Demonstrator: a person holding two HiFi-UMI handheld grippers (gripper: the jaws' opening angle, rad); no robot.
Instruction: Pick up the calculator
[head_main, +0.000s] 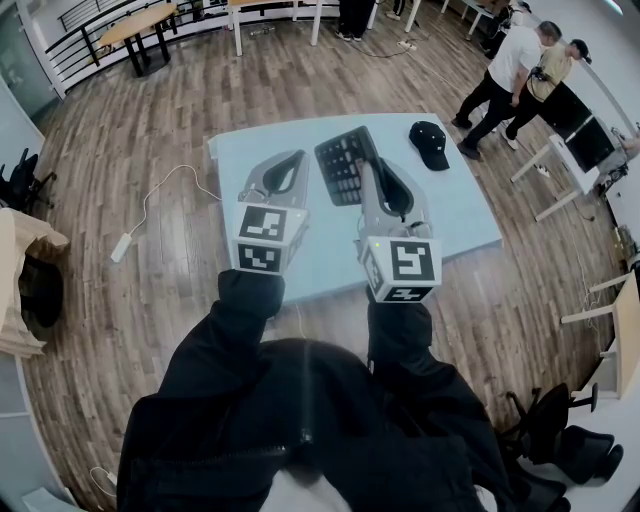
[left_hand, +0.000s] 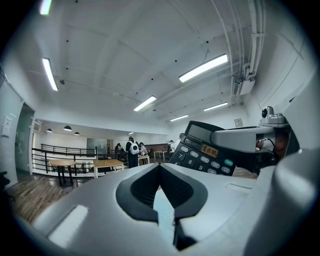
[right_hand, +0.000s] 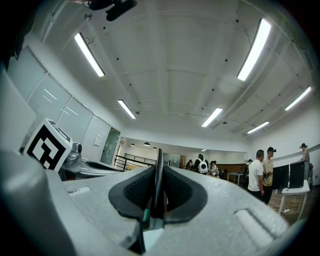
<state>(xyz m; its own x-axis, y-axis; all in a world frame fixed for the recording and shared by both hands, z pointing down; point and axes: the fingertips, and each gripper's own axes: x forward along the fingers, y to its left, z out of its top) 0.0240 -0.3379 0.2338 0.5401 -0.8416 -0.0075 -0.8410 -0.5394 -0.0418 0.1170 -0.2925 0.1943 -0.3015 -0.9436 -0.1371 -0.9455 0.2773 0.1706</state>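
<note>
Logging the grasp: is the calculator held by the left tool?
No, the left tool is closed on nothing; the calculator is clamped edge-on in the right tool.

calculator (head_main: 338, 166), near end hidden behind right gripper (head_main: 368, 168)

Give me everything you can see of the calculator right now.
The calculator is a thin black slab, plastic by the look, with a grey display above rows of grey keys, one green key and an orange label. It stands on edge, clamped between the fingers of the right gripper, held clear of the light blue table.
</note>
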